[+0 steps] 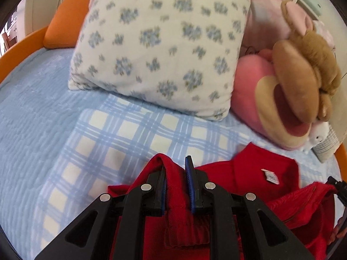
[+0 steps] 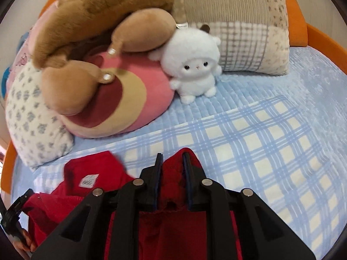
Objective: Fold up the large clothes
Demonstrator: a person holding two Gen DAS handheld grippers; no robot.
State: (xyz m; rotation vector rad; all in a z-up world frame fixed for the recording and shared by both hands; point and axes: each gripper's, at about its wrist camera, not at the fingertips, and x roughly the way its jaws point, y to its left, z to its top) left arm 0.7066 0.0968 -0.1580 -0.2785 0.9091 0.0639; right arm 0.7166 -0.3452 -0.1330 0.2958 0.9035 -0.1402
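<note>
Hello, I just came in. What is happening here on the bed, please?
A person with a gripper in each hand is folding a red garment on a blue checked blanket. The left gripper and the right gripper each have a fold of red cloth between their fingers. Pillows and plush toys lie behind.

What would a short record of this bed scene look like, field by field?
surface: blue checked blanket on a bed
garment: red garment, white label showing
left tongs: red fabric between them
right tongs: red fabric between them
pillows: floral pillow, beige patchwork pillow
toys: white plush, brown plush, pink cushion
</note>
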